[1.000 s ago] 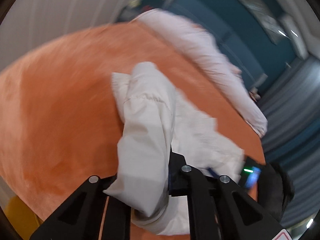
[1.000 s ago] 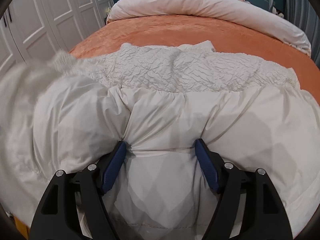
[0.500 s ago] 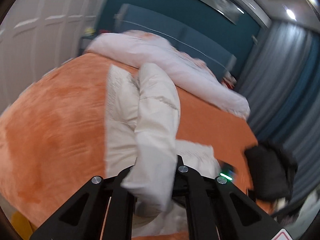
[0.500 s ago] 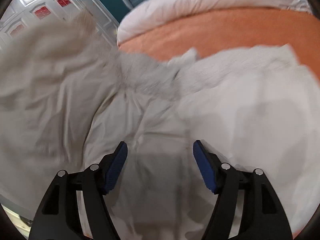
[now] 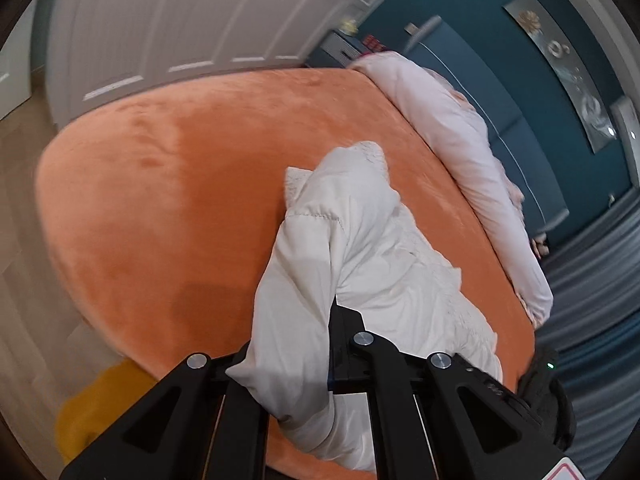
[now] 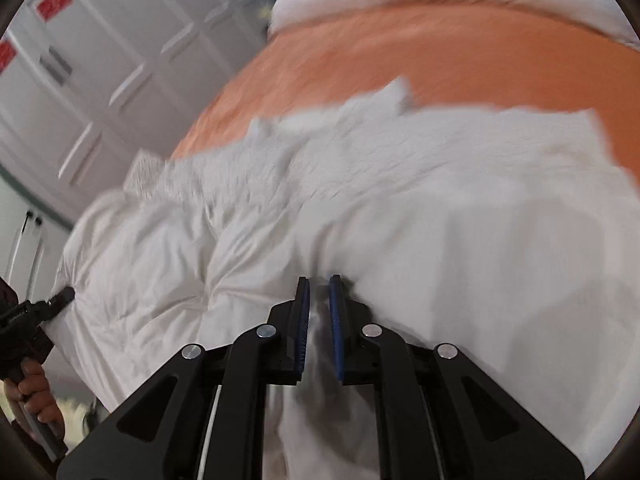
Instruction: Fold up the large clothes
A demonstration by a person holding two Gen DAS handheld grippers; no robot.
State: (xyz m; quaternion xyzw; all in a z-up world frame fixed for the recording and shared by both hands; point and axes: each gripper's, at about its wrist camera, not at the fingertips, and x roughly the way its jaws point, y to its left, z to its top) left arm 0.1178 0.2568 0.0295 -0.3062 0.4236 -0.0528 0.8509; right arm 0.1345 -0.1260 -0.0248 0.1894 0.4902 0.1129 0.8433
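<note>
— So what's nearest the right tool (image 6: 319, 312)?
— Its blue pads (image 6: 303, 320) are drawn almost together, pinching a fold of the white padded jacket (image 6: 400, 220). Cloth is bunched up between them and hangs below.
— And the left tool (image 5: 294, 360)?
— Pressed onto a sleeve-like roll of the same jacket (image 5: 360, 248), which rises from between its fingers and drapes forward. From the right wrist view you can see the left tool (image 6: 56, 300) at the far left edge, gripping the jacket's corner, with the person's hand (image 6: 34, 398) below it.
— Where does the jacket lie?
— Spread across the near part of the orange bed (image 5: 180, 200), the crinkled lining side showing toward the back. The right wrist view is motion-blurred there, so fine detail is lost.
— Farther off?
— A pale duvet (image 5: 452, 140) is heaped along the head of the bed, against a teal headboard (image 5: 480, 80). White wardrobe doors (image 6: 100, 80) stand to the side, and grey curtains (image 5: 592, 300) hang beyond the bed's other edge.
</note>
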